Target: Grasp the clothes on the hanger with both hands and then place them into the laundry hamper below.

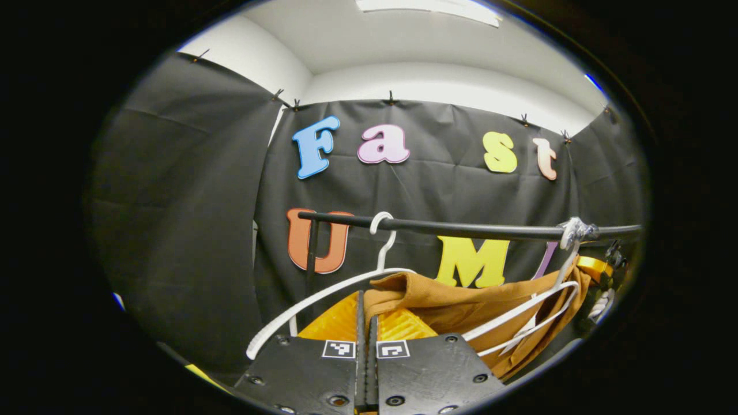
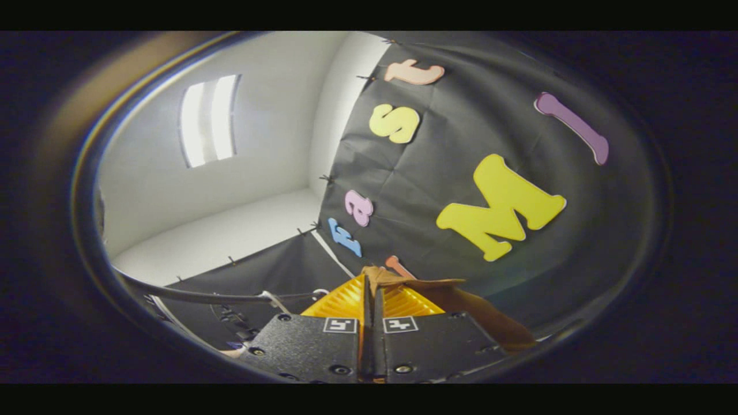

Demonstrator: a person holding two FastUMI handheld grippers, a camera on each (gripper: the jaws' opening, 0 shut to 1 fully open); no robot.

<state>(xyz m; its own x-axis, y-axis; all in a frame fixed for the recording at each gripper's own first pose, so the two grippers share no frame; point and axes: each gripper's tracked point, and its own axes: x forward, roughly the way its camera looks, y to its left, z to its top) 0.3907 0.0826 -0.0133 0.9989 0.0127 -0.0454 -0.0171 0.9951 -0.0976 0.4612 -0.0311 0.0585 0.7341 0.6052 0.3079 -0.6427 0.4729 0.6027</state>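
Observation:
A brown garment stretches from my left gripper across to the far right, below the black rail. My left gripper is shut on one end of it. A white hanger hangs bare from the rail at the left, and a second white hanger lies against the cloth at the right. In the right gripper view, my right gripper is shut on a fold of the brown garment, which trails off to the right. The other gripper shows small at the garment's far end in the left gripper view.
The rail's black upright post stands at the left. In the right gripper view the rail curves along the lower left with a hanger hook on it. Black cloth walls close the booth, and a ceiling light shines above.

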